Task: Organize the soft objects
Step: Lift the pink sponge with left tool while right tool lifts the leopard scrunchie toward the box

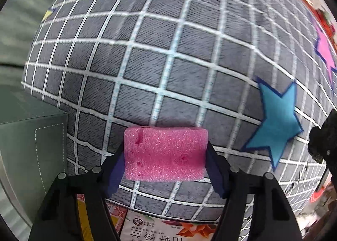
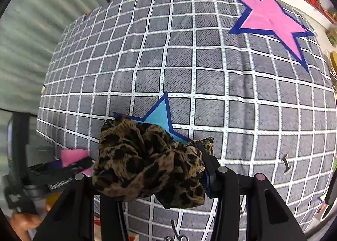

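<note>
- Pink foam block (image 1: pixel 165 153) sits crosswise between the fingers of the left tool (image 1: pixel 165 156), its long axis running from one finger to the other; the fingers press in on its two short ends, so the tool is closed about the block and carrying it above the worktop (image 1: pixel 147 62).
- Leopard-print scrunchie (image 2: pixel 147 163) fills the right tool (image 2: pixel 151 169), bunched up and spilling over both fingers; the right finger shows against the cloth, the left one is hidden under it, and the tool looks clamped on the fabric.
- Grey checked cloth covers the worktop, with a blue star (image 1: pixel 276 123) and a pink star (image 2: pixel 271 17) laid on it.
- From the right wrist view the scrunchie hangs directly over the near part of the blue star, so the right hand is the nearer one to that star; from the left wrist view the same star lies off to the right of the foam block, well apart from it.
- The left tool also appears in the right wrist view, low at the left, with the pink foam in its grip.
- A green box (image 1: pixel 31 146) stands at the left of the left tool, just beside the worktop edge.
- Judged from this, a straight drop would put the scrunchie on the blue star, while the foam would need carrying across; whether the stars are the intended targets cannot be told.
</note>
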Action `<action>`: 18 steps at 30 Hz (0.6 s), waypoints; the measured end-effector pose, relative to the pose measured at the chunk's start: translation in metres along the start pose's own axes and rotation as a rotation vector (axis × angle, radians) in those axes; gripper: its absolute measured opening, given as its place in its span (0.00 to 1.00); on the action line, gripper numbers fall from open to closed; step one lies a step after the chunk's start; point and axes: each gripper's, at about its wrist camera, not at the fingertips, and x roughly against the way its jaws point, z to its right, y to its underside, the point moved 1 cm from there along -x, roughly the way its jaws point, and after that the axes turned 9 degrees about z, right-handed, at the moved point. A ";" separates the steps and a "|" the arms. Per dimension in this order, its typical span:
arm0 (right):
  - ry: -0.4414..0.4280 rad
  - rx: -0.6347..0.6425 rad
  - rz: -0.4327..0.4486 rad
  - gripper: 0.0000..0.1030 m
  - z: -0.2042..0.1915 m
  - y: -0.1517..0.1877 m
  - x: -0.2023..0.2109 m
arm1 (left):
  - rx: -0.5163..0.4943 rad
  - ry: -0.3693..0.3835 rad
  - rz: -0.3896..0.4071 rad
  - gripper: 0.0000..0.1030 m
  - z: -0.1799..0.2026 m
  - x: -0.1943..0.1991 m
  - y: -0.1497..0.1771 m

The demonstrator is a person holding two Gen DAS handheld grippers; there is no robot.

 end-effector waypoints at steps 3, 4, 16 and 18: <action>-0.001 0.004 0.017 0.47 0.002 0.004 0.008 | -0.069 0.032 0.046 0.70 0.013 0.018 0.002; 0.000 0.003 0.023 0.47 0.001 0.005 0.013 | -0.103 0.042 0.064 0.70 0.017 0.026 0.004; 0.013 -0.045 0.037 0.47 -0.008 0.039 0.054 | -0.389 0.110 0.224 0.70 0.055 0.116 0.035; 0.018 -0.052 0.041 0.47 -0.011 0.043 0.058 | -0.422 0.114 0.234 0.70 0.059 0.130 0.044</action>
